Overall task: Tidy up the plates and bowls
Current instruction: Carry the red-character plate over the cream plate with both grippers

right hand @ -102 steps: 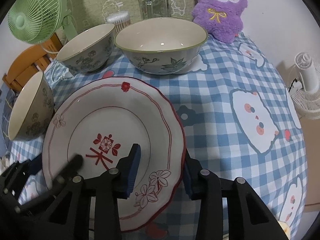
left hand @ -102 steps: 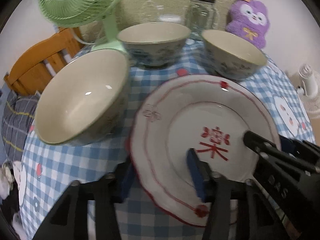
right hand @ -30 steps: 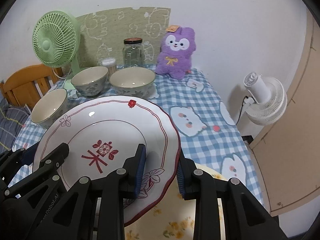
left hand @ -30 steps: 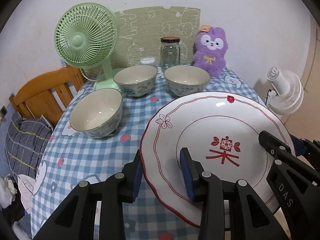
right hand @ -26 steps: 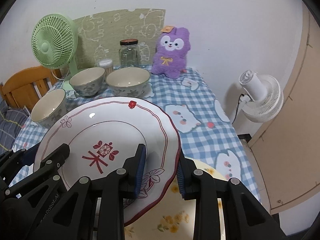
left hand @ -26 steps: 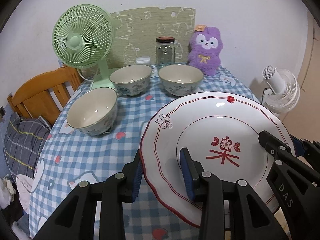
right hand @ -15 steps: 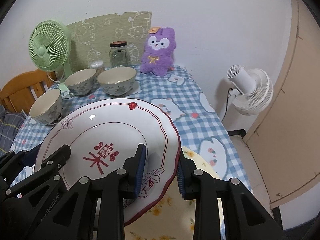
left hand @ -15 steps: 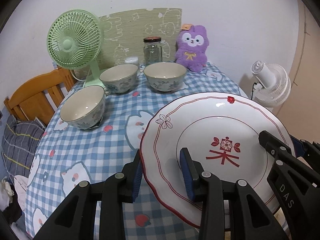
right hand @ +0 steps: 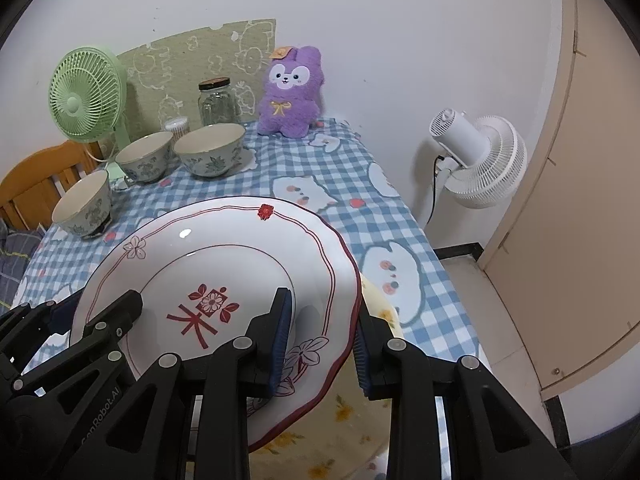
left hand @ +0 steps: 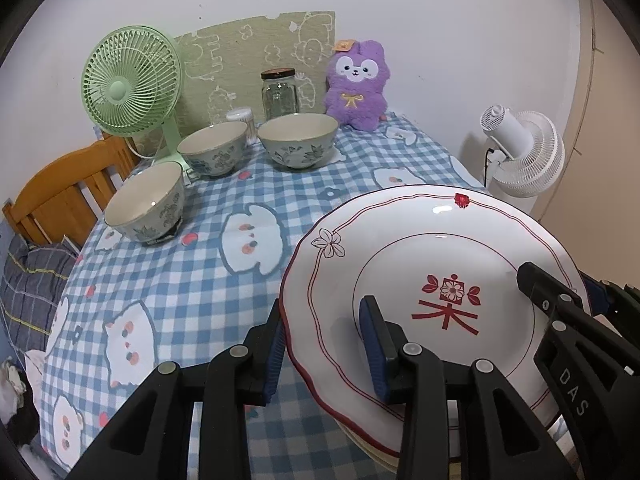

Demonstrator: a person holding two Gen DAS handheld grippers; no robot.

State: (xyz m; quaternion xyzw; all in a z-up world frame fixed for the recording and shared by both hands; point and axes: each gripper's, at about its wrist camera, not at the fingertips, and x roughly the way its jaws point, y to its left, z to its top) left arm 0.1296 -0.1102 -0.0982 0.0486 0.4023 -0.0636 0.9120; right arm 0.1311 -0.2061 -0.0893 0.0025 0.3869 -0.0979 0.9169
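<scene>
Gripping opposite edges of one white plate (left hand: 448, 256), both grippers carry it above the near end of the table (left hand: 192, 280). The left gripper (left hand: 326, 340) is clamped on the plate's left rim, one blue pad on the upper face and one beneath. The right gripper (right hand: 320, 334) is clamped on the right rim in the same manner. The plate bears a red border line, a red character at its centre and flower motifs on the rim. Directly under it lies a cream plate with yellow flowers (right hand: 348, 432), resting on the blue checked tablecloth; whether the two plates touch cannot be told. Three patterned bowls (left hand: 146, 202) stand well apart from the plate at the far end, near a green desk fan (left hand: 130, 84), a glass jar (left hand: 280, 94) and a purple plush toy (left hand: 356, 84). A white floor fan (right hand: 478, 160) stands beside the table.
</scene>
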